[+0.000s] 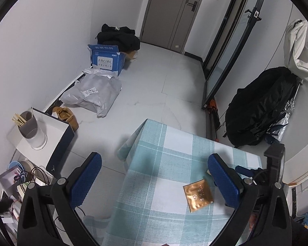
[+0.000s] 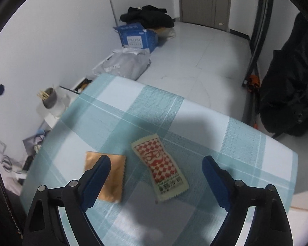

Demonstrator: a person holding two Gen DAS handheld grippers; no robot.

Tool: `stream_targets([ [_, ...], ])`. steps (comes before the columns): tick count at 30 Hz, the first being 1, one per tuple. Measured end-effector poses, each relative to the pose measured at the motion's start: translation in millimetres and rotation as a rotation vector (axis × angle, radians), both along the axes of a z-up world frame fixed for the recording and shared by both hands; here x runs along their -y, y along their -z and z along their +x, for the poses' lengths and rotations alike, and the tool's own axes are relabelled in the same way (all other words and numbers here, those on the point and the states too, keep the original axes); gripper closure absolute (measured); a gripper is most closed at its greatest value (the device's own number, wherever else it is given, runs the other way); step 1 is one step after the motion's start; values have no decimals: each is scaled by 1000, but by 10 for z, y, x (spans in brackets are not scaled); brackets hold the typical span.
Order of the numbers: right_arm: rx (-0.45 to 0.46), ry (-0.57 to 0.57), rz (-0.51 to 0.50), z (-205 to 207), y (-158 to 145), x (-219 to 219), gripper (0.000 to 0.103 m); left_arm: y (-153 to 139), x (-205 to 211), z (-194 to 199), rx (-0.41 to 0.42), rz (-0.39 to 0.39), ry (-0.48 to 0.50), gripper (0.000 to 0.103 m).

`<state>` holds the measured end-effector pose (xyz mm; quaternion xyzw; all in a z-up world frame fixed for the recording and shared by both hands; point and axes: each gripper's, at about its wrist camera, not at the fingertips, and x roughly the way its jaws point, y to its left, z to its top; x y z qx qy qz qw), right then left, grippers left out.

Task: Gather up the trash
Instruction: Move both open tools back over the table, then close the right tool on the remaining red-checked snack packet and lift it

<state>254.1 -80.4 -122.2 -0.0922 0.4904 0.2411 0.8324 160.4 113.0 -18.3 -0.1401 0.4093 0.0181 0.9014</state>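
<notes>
A table covered with a teal-and-white checked woven cloth (image 2: 145,106) is carrying two pieces of trash. A flat, shiny copper-coloured foil sachet with serrated ends (image 1: 198,196) is lying toward the table's left side as the right wrist view frames it. Just beside it, apart from it and nearer the middle, a cream paper sachet printed with a red-and-white chequer pattern (image 2: 161,165) is resting slightly twisted.

The right gripper (image 2: 156,165) is hanging over both sachets with its blue-padded jaws spread wide and nothing pressed between them. The chequered sachet is showing in the gap between the fingers, and the left finger is overlapping the foil sachet in the picture; whether it is touching, I cannot tell.

The left gripper (image 1: 155,164) is also standing wide open and empty, angled down over the table's left edge near its far corner. The foil sachet is lying just inside its right finger (image 1: 223,180), seemingly not touching.

On the floor beyond, a blue cardboard box marked FACIAL (image 1: 106,59) is sitting against the wall.
</notes>
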Motion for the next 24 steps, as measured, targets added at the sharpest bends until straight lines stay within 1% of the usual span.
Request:
stream_targets([
  [3, -13, -3, 4, 24, 89, -12, 15, 50, -6, 14, -24, -1, 6, 2],
  [4, -20, -9, 5, 31, 105, -17, 19, 63, -7, 18, -31, -1, 6, 2],
  [5, -20, -18, -2, 27, 123, -32, 26, 82, -15, 23, -45, -3, 7, 2],
  [6, -13, -28, -22, 27, 141, -61, 29, 103, -19, 20, -64, -2, 7, 2],
  [7, -1, -47, -52, 18, 163, -90, 34, 117, -24, 15, -70, -5, 10, 2],
  [8, 5, -66, -78, 8, 197, -119, 37, 133, -34, 0, -66, -10, 13, 2],
  [10, 36, -86, -84, -13, 190, -133, 44, 160, -33, 7, -75, 16, 3, 2],
  [12, 47, -88, -93, -18, 192, -136, 51, 202, -46, 28, -94, 9, 7, 2],
  [14, 51, -94, -93, -8, 183, -135, 67, 246, -55, 56, -121, -3, 3, 2],
  [19, 48, -106, -96, 21, 170, -115, 75, 256, 22, 106, -129, -5, 26, 2],
  [22, 44, -112, -90, 10, 165, -92, 76, 264, 82, 118, -128, 11, 51, 2],
  [23, 37, -113, -88, 13, 162, -82, 77, 276, 97, 121, -134, 2, 65, 2],
  [24, 31, -111, -84, 17, 159, -71, 78, 291, 105, 115, -138, -24, 85, 2],
])
